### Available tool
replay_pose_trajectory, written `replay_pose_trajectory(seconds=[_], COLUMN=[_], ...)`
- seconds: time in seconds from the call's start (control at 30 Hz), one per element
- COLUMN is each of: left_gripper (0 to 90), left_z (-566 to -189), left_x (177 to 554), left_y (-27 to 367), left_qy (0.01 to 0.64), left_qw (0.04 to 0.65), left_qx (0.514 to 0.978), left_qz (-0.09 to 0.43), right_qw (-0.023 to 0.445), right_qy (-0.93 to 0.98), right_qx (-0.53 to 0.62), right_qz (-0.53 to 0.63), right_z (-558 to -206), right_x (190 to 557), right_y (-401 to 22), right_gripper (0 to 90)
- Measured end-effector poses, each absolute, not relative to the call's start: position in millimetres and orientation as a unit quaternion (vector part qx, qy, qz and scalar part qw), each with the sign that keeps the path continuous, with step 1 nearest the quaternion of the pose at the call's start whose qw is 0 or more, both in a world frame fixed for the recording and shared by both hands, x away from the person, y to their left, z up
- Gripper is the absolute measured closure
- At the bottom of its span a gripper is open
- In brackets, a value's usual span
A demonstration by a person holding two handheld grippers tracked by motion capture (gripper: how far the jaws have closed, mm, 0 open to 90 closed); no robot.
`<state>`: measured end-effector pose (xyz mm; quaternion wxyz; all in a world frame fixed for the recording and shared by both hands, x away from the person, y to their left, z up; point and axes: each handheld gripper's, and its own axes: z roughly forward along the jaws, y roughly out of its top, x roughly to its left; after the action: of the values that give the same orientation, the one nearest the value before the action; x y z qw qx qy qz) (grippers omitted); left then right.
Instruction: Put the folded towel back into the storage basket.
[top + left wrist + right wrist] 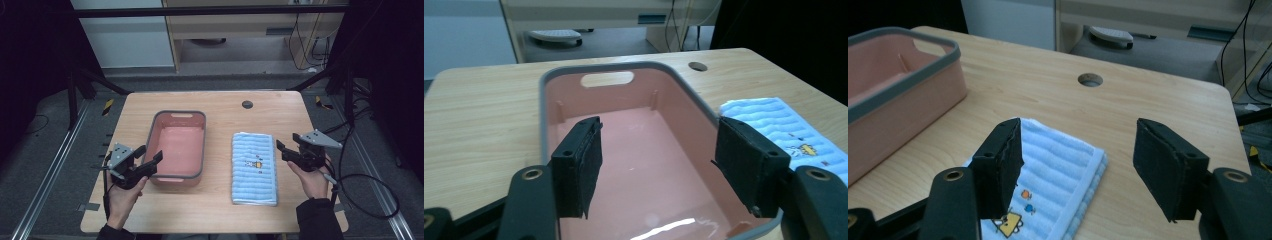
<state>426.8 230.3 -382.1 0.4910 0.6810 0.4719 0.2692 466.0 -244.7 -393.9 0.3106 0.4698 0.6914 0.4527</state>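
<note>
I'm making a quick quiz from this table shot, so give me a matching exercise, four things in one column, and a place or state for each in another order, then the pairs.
Things:
1. pink bin
2. blue towel
3. left claw
4. round hole

Places or states:
A. folded flat, near the right claw
B. in the tabletop, far side
C. empty, left of the towel
D. open, at the bin's near left corner

Pairs: 1-C, 2-A, 3-D, 4-B

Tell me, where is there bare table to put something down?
Free wood lies behind the pink tub and blue towel, around the cable hole, and in the strip between them. The near corners are crowded by the left gripper and right gripper.
</note>
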Motion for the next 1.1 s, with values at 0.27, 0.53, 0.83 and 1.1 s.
replay_pose_trajectory(seconds=[0.27, 0.53, 0.83, 1.1], left_gripper=[34.9, 35.0, 35.0, 35.9], left_z=[-380.6, -387.4, -395.9, -401.8], left_x=[430.4, 432.9, 434.0, 433.8], left_y=[199.9, 170.9, 142.5, 121.4], left_qy=[0.451, 0.438, 0.419, 0.405], left_qw=[0.492, 0.487, 0.491, 0.487], left_qx=[0.697, 0.713, 0.726, 0.737], left_qz=[0.263, 0.25, 0.239, 0.238], right_qw=[0.317, 0.315, 0.323, 0.319], right_qy=[0.689, 0.692, 0.695, 0.689], right_qx=[0.465, 0.465, 0.465, 0.473], right_qz=[0.456, 0.453, 0.443, 0.447], right_z=[-380.7, -377.5, -379.9, -382.8], right_x=[474.0, 488.0, 505.6, 518.4], right_y=[-243.8, -242.0, -241.3, -243.2], right_gripper=[36.3, 37.4, 37.6, 34.4])
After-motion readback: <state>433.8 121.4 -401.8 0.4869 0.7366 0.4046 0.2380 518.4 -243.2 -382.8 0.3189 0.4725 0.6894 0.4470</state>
